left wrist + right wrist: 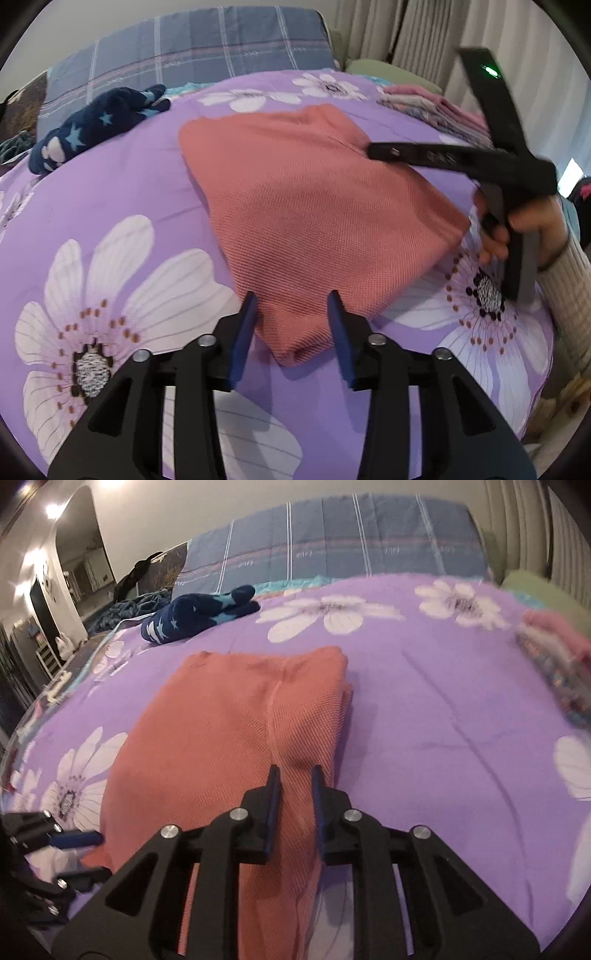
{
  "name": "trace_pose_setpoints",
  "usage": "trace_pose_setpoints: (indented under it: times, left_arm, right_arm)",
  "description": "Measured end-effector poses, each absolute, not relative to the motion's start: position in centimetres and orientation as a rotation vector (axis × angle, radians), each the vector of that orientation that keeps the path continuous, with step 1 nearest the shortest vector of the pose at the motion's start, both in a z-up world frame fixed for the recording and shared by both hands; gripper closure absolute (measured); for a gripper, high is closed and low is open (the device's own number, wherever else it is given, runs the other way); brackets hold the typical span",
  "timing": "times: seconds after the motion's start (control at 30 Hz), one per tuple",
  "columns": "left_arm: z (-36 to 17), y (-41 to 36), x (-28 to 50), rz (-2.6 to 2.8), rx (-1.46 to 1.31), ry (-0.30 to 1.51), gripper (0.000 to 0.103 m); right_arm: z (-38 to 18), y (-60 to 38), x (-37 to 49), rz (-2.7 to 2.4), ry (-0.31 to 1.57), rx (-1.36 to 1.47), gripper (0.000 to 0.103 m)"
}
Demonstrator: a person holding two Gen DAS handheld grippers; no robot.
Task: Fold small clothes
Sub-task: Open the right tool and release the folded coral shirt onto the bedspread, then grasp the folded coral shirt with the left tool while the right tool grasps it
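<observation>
A purple bedspread (140, 177) with white daisies covers a bed. A folded salmon-pink knit garment (314, 221) lies at its middle, a navy star-print garment (96, 125) well beyond it. The left gripper (293, 306), fingers spread, frames the near corner; the right gripper (295, 779), jaws slightly apart, straddles a raised fold without visibly pinching it

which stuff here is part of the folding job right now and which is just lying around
In the job: salmon knit garment, left gripper, right gripper.

Lying about: navy star-print garment, folded pink pile, plaid pillow, green cushion.
</observation>
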State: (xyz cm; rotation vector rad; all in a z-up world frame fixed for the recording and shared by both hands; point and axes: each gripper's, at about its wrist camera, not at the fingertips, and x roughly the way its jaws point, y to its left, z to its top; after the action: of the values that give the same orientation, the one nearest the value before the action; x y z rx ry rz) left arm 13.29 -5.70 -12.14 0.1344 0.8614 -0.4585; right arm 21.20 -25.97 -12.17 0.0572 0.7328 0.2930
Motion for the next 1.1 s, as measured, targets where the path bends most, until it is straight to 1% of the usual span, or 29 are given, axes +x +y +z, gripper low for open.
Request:
trace_pose_setpoints:
  times: [0.03, 0.07, 0.13, 0.2, 0.23, 0.3, 0.4, 0.43, 0.47, 0.5, 0.7, 0.87, 0.93, 1.1]
  left_arm:
    - [-11.8, -5.4, 13.3, -0.439, 0.129, 0.84, 0.05]
    - [-11.5, -5.2, 13.3, -0.427, 0.123, 0.825, 0.049]
    - [-11.3, -4.9, 13.5, -0.408, 0.108, 0.818, 0.048]
    - [-11.2, -4.8, 13.7, -0.396, 0.1, 0.816, 0.046]
    - [-11.3, -4.9, 13.8, -0.391, 0.106, 0.816, 0.045]
    - [-11.5, -5.1, 13.9, -0.382, 0.116, 0.816, 0.043]
    - [-12.6, -5.6, 14.1, -0.37, 0.138, 0.852, 0.041]
    - [-13.0, -5.5, 14.1, -0.365, 0.138, 0.863, 0.04]
    - [-13.0, -5.5, 14.2, -0.364, 0.133, 0.863, 0.04]
    - [-13.0, -5.3, 14.0, -0.364, 0.129, 0.863, 0.04]
    - [-11.6, -4.5, 15.1, -0.379, 0.11, 0.845, 0.038]
    - [-10.5, -4.1, 18.0, -0.413, 0.035, 0.837, 0.038]
    - [-10.7, -3.9, 19.4, -0.427, 0.002, 0.854, 0.038]
    - [-12.7, -4.3, 21.9, -0.477, -0.036, 0.944, 0.037]
  right_arm:
    - [-11.9, -26.1, 20.6, 0.308, 0.715, 0.071, 0.083]
    - [-11.7, -26.2, 20.0, 0.325, 0.707, 0.09, 0.081]
    - [-11.4, -26.5, 18.7, 0.352, 0.696, 0.128, 0.078]
    - [-11.4, -27.1, 18.0, 0.368, 0.705, 0.129, 0.077]
    - [-11.6, -26.9, 17.8, 0.364, 0.712, 0.114, 0.073]
    - [-12.6, -26.7, 17.6, 0.339, 0.747, 0.073, 0.069]
    - [-13.8, -26.7, 17.8, 0.306, 0.795, 0.08, 0.068]
    - [-13.6, -26.8, 17.7, 0.304, 0.795, 0.085, 0.066]
    - [-13.5, -26.8, 17.7, 0.288, 0.797, 0.081, 0.061]
    - [-13.3, -26.9, 17.7, 0.273, 0.802, 0.079, 0.053]
    - [-11.5, -28.4, 18.0, 0.315, 0.771, 0.143, 0.052]
    - [-10.9, -29.6, 20.4, 0.376, 0.818, 0.274, 0.043]
    - [-11.2, -29.8, 21.5, 0.383, 0.848, 0.305, 0.039]
    - [-12.9, -29.6, 22.5, 0.419, 0.907, 0.325, 0.038]
